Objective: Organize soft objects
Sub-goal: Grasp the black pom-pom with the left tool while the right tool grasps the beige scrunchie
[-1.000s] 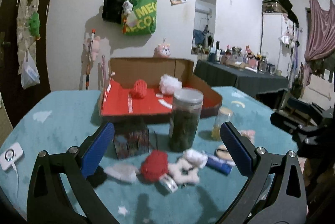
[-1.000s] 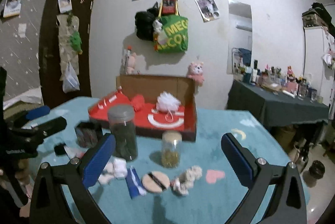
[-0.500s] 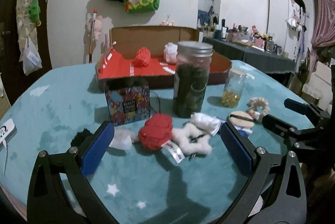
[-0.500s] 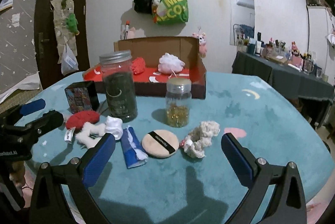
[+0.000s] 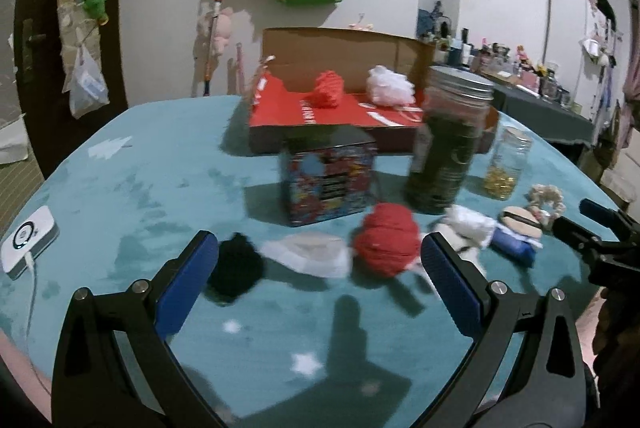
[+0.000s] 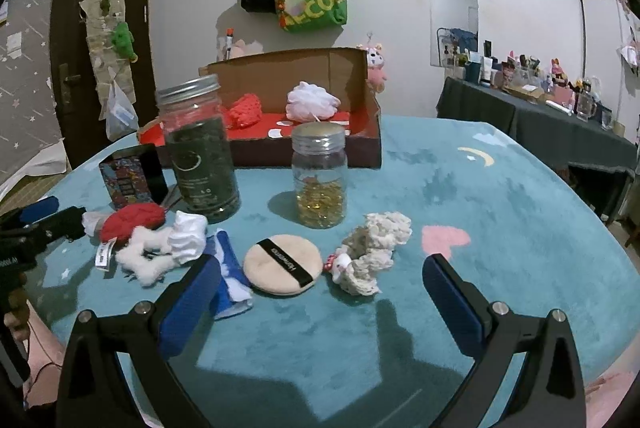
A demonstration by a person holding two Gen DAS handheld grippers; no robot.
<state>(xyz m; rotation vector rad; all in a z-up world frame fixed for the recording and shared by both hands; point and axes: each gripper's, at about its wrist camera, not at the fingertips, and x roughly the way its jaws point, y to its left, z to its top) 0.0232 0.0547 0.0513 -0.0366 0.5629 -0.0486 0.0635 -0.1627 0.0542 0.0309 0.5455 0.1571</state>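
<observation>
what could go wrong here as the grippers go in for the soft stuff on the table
The red puff lies right in front of the tall jar; a deep reach by the left gripper might knock the jar over. The scrunchie sits close to the small jar, so the right gripper, jaws wide open, could bump it.

Left wrist cam sits low over the near-left edge of the teal table (image 5: 132,188), facing 12 o'clock toward the cardboard box (image 5: 340,48), close on the red knit ball (image 5: 386,244). Right wrist cam sits further right, same heading, close on the powder puff (image 6: 282,270). Shared: box, dark jar (image 6: 200,152), knit ball.
</observation>
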